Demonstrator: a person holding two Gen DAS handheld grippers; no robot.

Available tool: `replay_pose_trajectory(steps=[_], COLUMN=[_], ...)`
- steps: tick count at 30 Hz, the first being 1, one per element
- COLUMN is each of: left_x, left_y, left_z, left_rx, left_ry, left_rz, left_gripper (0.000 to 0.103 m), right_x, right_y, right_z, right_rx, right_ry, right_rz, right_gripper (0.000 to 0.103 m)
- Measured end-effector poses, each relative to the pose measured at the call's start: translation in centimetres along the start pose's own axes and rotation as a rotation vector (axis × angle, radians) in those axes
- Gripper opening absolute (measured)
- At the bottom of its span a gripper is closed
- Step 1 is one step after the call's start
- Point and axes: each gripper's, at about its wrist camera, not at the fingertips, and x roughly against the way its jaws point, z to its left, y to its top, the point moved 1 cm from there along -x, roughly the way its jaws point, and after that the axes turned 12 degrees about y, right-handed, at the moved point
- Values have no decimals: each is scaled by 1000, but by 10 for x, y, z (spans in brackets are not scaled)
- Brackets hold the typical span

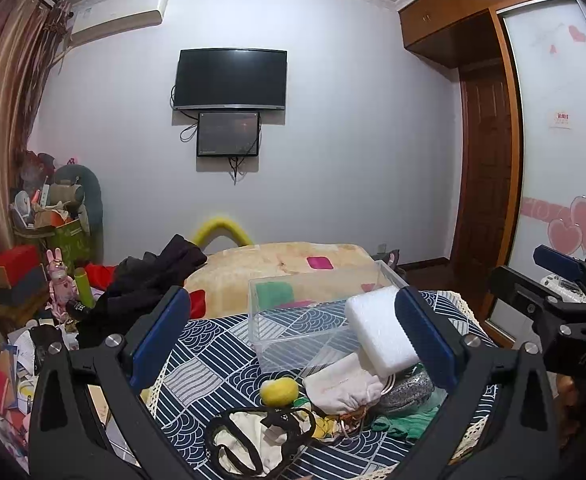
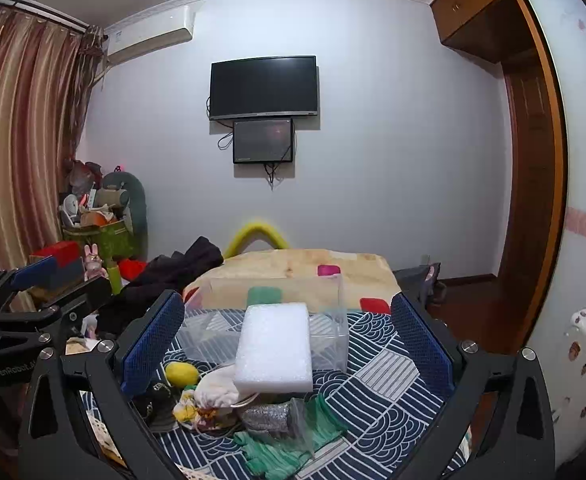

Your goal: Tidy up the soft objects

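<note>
A pile of soft things lies on the blue patterned cloth (image 2: 389,364): a white foam block (image 2: 274,347) on top, a cream drawstring pouch (image 2: 217,393), a yellow pompom (image 2: 181,374), a silver glitter pouch (image 2: 267,418), green gloves (image 2: 281,452). Behind it stands a clear plastic box (image 2: 329,336). In the left wrist view the foam block (image 1: 379,330) leans near the right finger, with the clear box (image 1: 305,320), pompom (image 1: 279,392) and black-and-cream cloth (image 1: 253,440). My left gripper (image 1: 293,336) and right gripper (image 2: 287,344) are both open and empty above the pile.
A beige blanket (image 2: 301,268) covers the bed beyond the cloth. Black clothes (image 2: 173,276) lie at the left. Cluttered boxes and toys (image 1: 53,264) stand along the left wall. A wardrobe (image 2: 533,160) is at the right.
</note>
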Motion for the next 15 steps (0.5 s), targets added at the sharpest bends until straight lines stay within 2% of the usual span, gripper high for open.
replay_pose_trajectory(steps=[15], left_x=[0], left_y=[-3], left_z=[-3], left_rx=[-4], left_ry=[1], left_rz=[-1], left_gripper=[103], right_x=[-1], right_y=[-2], right_z=[0], right_rx=[-7], right_ry=[8], right_rz=[6], right_gripper=[103])
